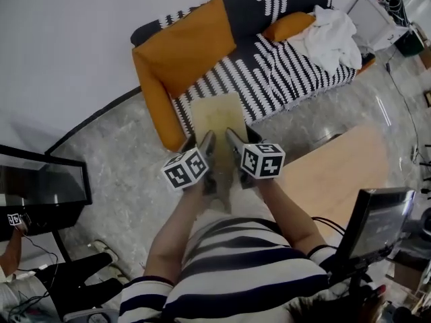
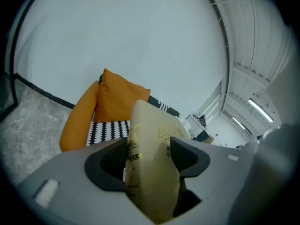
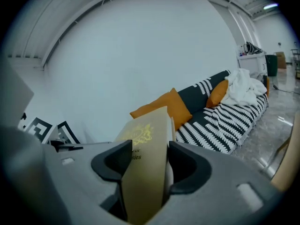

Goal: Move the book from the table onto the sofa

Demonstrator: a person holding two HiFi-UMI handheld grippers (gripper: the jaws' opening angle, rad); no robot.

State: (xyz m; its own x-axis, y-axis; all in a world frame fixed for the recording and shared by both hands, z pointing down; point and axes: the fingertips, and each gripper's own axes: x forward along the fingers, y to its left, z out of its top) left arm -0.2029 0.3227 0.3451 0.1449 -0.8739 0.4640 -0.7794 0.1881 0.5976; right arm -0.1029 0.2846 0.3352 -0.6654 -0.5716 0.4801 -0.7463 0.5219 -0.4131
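Tan hardback book (image 1: 217,116) with gold print on its cover is clamped in both of your tools. Your left gripper (image 2: 151,153) has its dark pads pressed on the two covers at the corner where the spine shows. Its jaws stand fairly wide only because the volume fills the gap. Your right gripper (image 3: 144,159) holds the same near end beside it, pads shut against front and back, with the page edges showing by one pad. You are holding the book in the air in front of the black-and-white patterned fabric sofa (image 1: 269,73), its far end showing against the seat's front edge, just beside the orange armrest. A large orange cushion (image 1: 185,46) leans on the sofa's back at that end. A smaller orange cushion (image 1: 289,25) and a crumpled white cloth (image 1: 330,36) lie at the sofa's other end. A light wooden table (image 1: 337,170) stands out from the sofa's front, with grey marbled floor (image 1: 114,153) between them.
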